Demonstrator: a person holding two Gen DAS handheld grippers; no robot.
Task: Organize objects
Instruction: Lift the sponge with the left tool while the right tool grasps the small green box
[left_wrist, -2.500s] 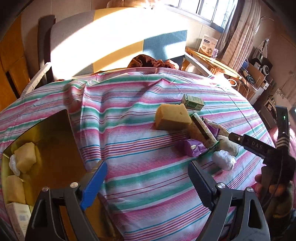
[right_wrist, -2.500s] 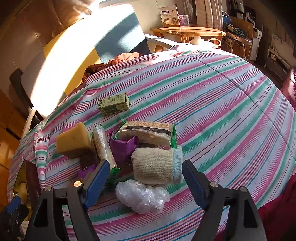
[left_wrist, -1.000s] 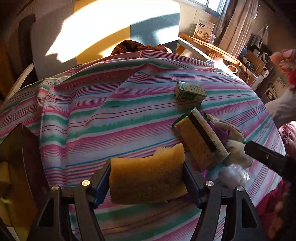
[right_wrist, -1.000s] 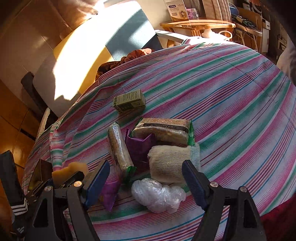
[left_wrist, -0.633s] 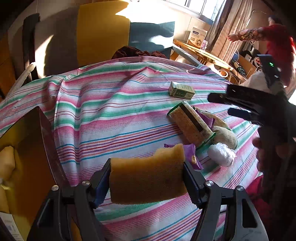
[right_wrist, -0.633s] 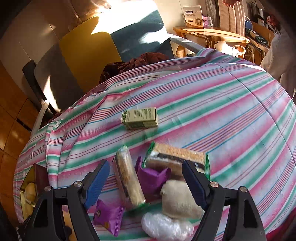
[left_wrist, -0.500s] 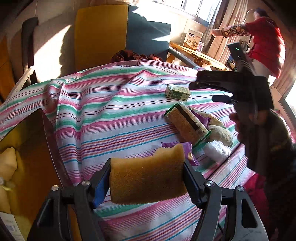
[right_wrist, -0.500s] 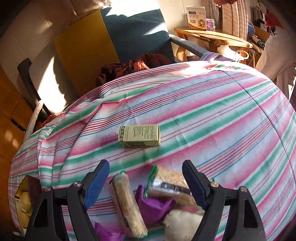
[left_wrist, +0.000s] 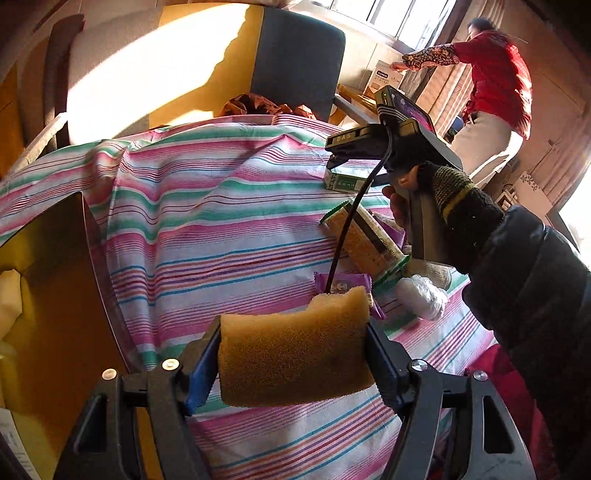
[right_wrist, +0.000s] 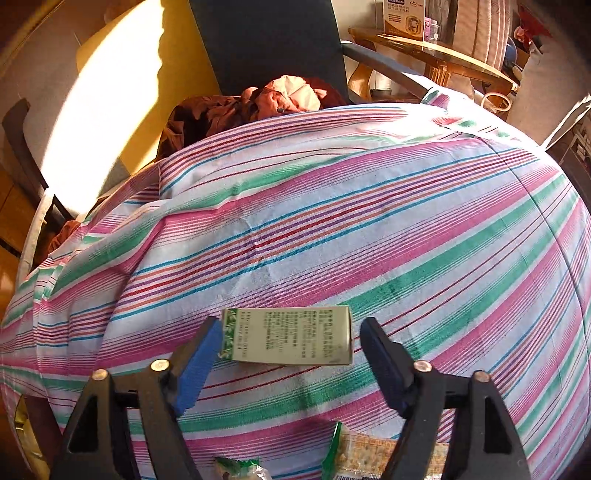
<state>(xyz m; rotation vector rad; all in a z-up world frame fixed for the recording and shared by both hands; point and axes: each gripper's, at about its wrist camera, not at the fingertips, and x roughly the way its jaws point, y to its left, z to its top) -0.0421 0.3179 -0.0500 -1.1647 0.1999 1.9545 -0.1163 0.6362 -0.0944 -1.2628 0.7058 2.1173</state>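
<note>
Left wrist view
Left gripper (left_wrist: 293, 350): its two black fingers are clamped on the sponge, one on each short side.
Sponge (left_wrist: 295, 349): a yellow-brown block, porous and rough, with one raised corner at the top right; it is held above the cloth.
Cloth (left_wrist: 207, 221): woven fabric with pink, green, blue and white stripes, wrinkled at the far left.
Box (left_wrist: 51, 302): open, yellow inside, at the left edge, with pale soft pieces in it.
Packets (left_wrist: 365, 240): a long cracker pack in green-edged wrap, with a purple wrapper (left_wrist: 341, 282) near it, to the right.
Plastic ball (left_wrist: 421, 297): crumpled clear film, near right.
Right gripper (left_wrist: 338, 158): black, held by a hand in a knitted glove, low over the carton (left_wrist: 341, 181); from here I cannot tell its opening.

Right wrist view
Right gripper (right_wrist: 291, 363): the fingers are apart, with blue pads (right_wrist: 201, 363).
Carton (right_wrist: 288, 336): a small flat green-and-cream cardboard box with fine print, lying on the cloth (right_wrist: 369, 221) between the fingers; the left pad is just beside its end, the right one is apart from it.
Chair (right_wrist: 266, 40): a smooth dark blue back, at the far side.
</note>
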